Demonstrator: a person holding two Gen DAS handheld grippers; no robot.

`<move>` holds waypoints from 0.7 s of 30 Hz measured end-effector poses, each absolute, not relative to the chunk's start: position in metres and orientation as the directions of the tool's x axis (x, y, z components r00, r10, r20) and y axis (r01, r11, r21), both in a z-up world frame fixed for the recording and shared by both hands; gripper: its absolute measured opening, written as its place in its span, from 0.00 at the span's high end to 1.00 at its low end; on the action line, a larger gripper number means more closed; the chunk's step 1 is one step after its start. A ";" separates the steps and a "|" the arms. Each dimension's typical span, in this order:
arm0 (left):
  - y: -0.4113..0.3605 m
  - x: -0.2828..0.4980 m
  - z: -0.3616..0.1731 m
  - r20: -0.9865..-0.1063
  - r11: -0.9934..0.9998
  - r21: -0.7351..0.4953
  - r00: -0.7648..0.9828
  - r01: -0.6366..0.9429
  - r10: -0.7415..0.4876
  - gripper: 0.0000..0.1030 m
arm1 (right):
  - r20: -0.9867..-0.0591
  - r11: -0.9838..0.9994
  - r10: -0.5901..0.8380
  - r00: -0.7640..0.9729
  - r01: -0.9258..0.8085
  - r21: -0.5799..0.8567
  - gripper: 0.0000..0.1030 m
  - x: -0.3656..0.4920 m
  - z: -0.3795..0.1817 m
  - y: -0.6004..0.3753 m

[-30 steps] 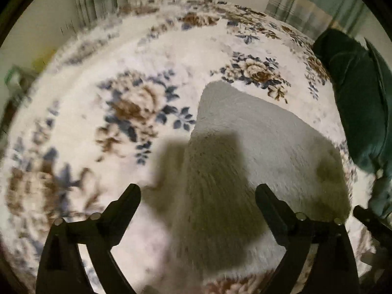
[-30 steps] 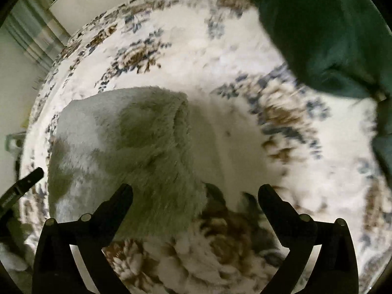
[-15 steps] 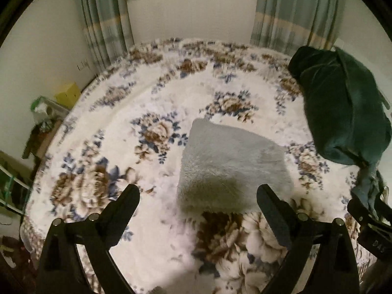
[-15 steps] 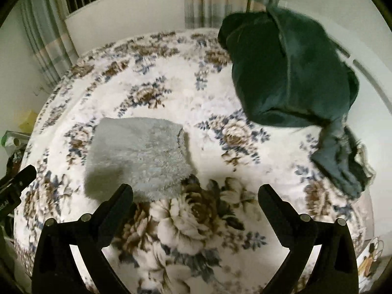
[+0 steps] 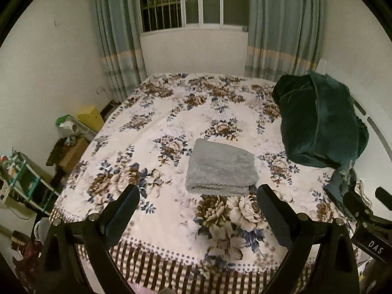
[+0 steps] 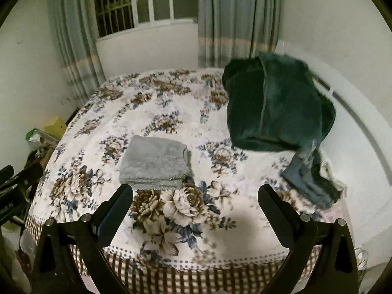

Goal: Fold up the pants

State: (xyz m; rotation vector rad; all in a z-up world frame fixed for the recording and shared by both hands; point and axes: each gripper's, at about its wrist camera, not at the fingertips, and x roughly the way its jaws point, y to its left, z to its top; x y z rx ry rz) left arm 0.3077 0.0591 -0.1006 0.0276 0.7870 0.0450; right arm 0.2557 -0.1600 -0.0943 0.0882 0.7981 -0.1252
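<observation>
Grey fluffy pants (image 5: pixel 220 166) (image 6: pixel 155 163) lie folded into a thick rectangle near the front of the floral bedspread (image 5: pixel 171 220) (image 6: pixel 196 232). My left gripper (image 5: pixel 198 204) is open and empty, held above the bed's near edge, well back from the folded pants. My right gripper (image 6: pixel 196 202) is open and empty too, with the pants ahead of its left finger. The right gripper's body (image 5: pixel 367 220) shows at the right edge of the left wrist view; the left gripper's body (image 6: pixel 12 188) shows at the left edge of the right wrist view.
A dark green garment (image 5: pixel 318 122) (image 6: pixel 274 107) is heaped at the bed's right, with a blue-grey cloth (image 6: pixel 311 176) trailing below it. Shelves and boxes (image 5: pixel 49 159) crowd the floor left of the bed. Curtains and a barred window (image 5: pixel 181 2) stand behind.
Both grippers have pulled up and back from right over the folded grey pants to beyond the bed's near edge, so the whole bed and room are now in view.
</observation>
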 end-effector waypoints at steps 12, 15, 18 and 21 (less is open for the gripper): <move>0.064 0.224 -0.049 -0.674 0.999 0.031 0.738 -0.018 0.034 0.05 | -0.651 0.993 -0.082 0.755 0.115 0.009 0.00 0.146 0.001 -0.143; 0.070 0.211 -0.041 -0.664 0.999 0.027 0.747 -0.018 0.032 0.01 | -0.653 0.993 -0.081 0.753 0.118 0.013 0.00 0.132 0.009 -0.140; 0.073 0.203 -0.034 -0.645 0.999 0.032 0.763 -0.027 0.041 0.00 | -0.650 0.993 -0.084 0.755 0.121 0.012 0.00 0.119 0.017 -0.137; 0.077 0.199 -0.032 -0.633 0.999 0.031 0.773 -0.032 0.044 0.00 | -0.644 0.992 -0.084 0.760 0.123 0.016 0.00 0.112 0.023 -0.136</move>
